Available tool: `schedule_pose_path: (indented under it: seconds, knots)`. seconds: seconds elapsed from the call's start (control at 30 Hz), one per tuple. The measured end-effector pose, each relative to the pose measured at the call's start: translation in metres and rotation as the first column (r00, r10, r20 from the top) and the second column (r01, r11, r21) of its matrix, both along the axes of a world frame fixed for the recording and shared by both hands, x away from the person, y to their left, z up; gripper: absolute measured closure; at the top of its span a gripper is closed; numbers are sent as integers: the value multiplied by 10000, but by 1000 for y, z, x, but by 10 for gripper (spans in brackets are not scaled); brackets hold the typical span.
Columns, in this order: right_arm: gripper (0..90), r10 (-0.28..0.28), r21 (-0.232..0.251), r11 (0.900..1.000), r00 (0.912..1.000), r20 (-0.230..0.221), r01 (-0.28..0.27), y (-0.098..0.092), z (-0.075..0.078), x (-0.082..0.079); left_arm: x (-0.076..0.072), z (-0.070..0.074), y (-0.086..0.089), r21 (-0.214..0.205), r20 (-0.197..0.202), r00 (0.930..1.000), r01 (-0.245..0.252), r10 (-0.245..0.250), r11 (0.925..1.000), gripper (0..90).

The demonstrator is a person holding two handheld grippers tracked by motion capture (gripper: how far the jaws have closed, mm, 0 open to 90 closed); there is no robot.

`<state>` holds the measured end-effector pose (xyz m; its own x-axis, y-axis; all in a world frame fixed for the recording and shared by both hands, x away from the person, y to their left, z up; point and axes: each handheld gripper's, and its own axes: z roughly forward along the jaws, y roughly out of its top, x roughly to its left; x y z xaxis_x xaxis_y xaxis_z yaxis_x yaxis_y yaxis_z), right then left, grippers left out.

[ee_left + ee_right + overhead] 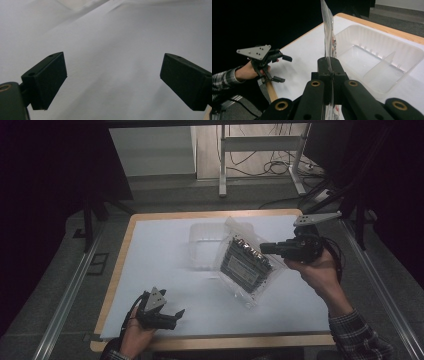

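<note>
— Table (150, 270) first, from the high view: what is under you?

— White sheet on a wood-edged top, dark curtains at both sides, grey floor beyond with a metal stand (260, 155) and loose cables. My right gripper (266, 248) holds a clear plastic bag (245, 265) of dark flat pieces by its right edge. The bag's long axis runs diagonally, from far left down toward me and to the right. A clear tray (202, 245) sits just behind it, partly covered by it. My left gripper (176, 315) rests low at the near left edge, well apart from the bag.

— And the left gripper view?

— My two black pads (46, 80) stand wide apart, with bare white sheet between them.

— The right gripper view?

— My right gripper (329, 65) is pinched tight on the bag (327, 30), which rises edge-on straight up from between the jaws. The tray (384, 62) lies on the white sheet to the right of the bag; it has a slanted divider inside. Off to the left, at the table's wooden edge, my other hand (247, 71) holds the left gripper (282, 69), jaws spread. Behind it the room is black.
</note>
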<state>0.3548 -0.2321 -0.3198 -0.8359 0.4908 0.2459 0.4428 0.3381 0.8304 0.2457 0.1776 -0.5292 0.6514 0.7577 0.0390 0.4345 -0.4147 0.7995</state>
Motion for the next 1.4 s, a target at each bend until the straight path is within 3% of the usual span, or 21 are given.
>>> schedule_pose_path:
  seconds: [0.4,0.9,1.4]
  knots:
    - [888,-73,697,9975,9999,-80,79,0,16,16,0,2,0,-251,-330,9995,-31,22,9997,78]
    - [887,-372,690,9969,9993,63,366,19,34,45,-2,4,-1,-233,-399,9992,10,-19,9997,79]
    - [887,-568,632,9965,9980,284,549,51,50,81,-2,4,-1,-91,-290,9996,-28,25,10000,78]
